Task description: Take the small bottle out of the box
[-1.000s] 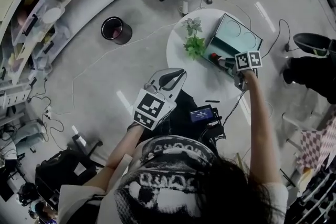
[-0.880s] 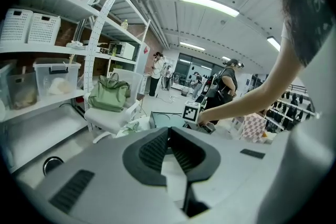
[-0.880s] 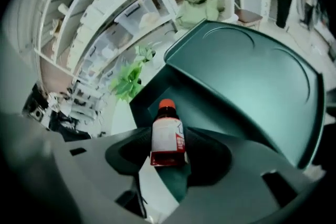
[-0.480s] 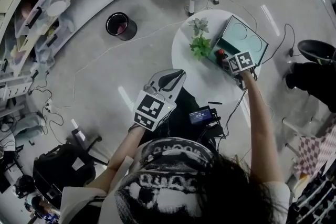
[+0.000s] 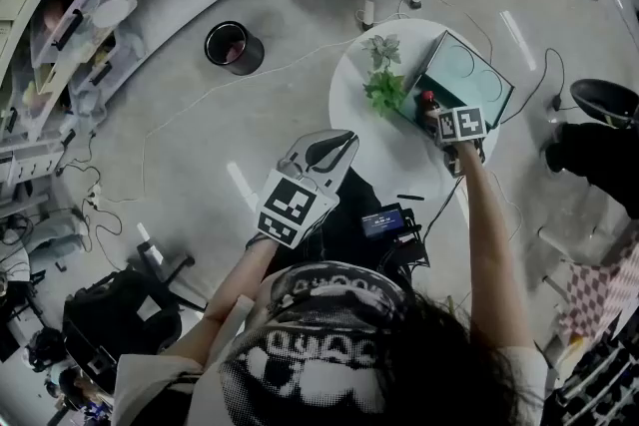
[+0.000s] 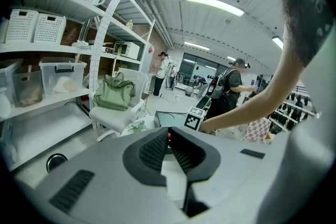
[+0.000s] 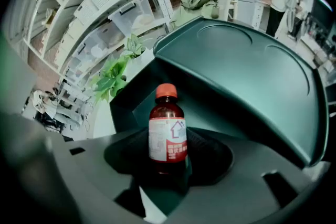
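Here, small brown glass bottle (image 7: 167, 128), orange cap: likely light, rigid, slippery, breakable; grip the labelled body.
Right claw (image 7: 170, 157): opening around bottle, not clamped.
Left claw (image 6: 169, 137): closed, empty.

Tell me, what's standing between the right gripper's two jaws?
The small bottle, upright, red cap on top. The right gripper is opening its jaws around it, seen in the right gripper view.
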Demonstrator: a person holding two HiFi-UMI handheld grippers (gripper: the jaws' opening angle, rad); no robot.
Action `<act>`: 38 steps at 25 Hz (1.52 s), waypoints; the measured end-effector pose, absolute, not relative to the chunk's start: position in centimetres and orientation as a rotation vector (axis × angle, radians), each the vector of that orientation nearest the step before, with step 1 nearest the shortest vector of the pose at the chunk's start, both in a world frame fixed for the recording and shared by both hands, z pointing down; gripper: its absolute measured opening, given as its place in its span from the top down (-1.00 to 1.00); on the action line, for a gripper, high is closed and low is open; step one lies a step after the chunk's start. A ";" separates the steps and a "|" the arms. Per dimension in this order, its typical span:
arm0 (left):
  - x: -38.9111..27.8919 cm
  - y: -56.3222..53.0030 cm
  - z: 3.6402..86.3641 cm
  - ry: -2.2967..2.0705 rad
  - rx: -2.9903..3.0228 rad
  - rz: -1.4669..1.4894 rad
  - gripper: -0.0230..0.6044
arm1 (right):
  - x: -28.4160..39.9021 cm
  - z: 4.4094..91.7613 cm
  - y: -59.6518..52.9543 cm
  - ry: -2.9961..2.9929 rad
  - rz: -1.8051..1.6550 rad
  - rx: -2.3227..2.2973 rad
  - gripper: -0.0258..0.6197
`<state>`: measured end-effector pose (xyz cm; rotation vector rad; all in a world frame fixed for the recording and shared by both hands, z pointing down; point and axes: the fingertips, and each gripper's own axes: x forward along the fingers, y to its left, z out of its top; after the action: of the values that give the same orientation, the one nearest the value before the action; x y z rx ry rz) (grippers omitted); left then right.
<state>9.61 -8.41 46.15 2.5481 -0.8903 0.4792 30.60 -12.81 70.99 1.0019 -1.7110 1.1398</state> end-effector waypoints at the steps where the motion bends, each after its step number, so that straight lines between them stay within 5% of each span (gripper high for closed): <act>1: 9.6 -8.4 46.0 -0.887 2.551 0.479 0.85 | 30.4 70.8 -12.8 -1.730 1.185 1.019 0.23; 19: 7.1 -4.1 44.5 -0.904 2.598 0.464 0.85 | 26.8 60.1 -10.4 -2.059 1.271 1.245 0.23; 38: 2.1 6.4 43.9 -0.909 2.599 0.425 0.85 | 16.8 51.4 4.2 -2.306 1.348 1.362 0.23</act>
<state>2.05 6.38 43.87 2.5989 -0.9093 0.4248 16.77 4.20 51.35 1.3616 -2.3057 1.3477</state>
